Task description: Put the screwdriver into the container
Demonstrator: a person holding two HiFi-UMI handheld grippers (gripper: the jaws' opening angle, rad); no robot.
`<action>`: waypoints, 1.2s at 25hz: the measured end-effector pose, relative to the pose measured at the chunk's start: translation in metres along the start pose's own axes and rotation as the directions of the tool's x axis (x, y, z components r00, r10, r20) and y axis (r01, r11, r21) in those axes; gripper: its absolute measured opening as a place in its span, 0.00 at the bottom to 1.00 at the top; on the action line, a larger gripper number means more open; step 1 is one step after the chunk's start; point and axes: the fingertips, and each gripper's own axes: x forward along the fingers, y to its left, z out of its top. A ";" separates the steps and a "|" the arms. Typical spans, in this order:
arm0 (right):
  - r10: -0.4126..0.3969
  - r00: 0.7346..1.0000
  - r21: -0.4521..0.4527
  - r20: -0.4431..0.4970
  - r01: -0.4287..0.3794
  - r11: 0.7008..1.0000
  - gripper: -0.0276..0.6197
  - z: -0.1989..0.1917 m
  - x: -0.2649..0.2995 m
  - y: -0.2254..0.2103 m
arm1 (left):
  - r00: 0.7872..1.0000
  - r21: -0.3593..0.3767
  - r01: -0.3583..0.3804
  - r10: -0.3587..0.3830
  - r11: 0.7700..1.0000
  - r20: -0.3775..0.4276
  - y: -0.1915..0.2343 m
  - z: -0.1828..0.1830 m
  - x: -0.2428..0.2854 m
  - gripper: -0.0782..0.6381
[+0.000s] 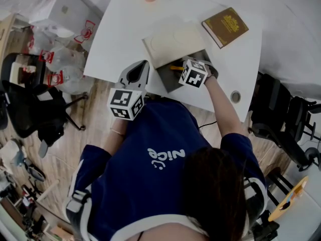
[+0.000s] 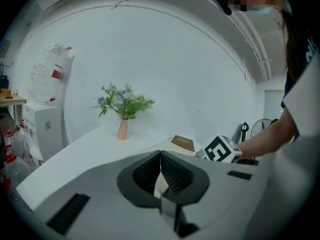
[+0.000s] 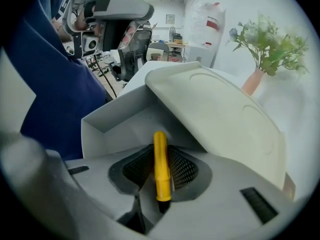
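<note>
The right gripper (image 3: 161, 156) pinches the yellow screwdriver (image 3: 160, 171) between its jaws, its end poking out over the gray container (image 3: 112, 126). The left gripper (image 2: 160, 159) has its jaws pressed together, empty.

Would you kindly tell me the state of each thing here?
Container: open, lid tilted up.
Screwdriver: gripped, pointing into the container.
Right hand-held gripper: shut on the screwdriver.
Left hand-held gripper: shut, empty.
Book: closed, flat on the table.
Vase: upright.
</note>
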 end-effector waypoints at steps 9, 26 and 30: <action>-0.035 0.999 0.072 0.017 0.034 0.997 0.30 -0.001 -0.012 0.000 | 0.999 -0.020 0.024 -0.025 1.000 -0.023 0.001 -0.009 0.001 0.13; -0.549 0.721 0.643 0.423 0.189 0.743 0.31 0.022 -0.144 -0.026 | 0.995 0.008 0.100 -0.100 0.995 0.000 -0.023 0.001 0.014 0.13; -0.659 0.618 0.728 0.428 0.197 0.657 0.32 0.012 -0.177 -0.022 | 0.989 0.003 0.142 -0.142 0.990 0.032 -0.037 0.010 0.020 0.13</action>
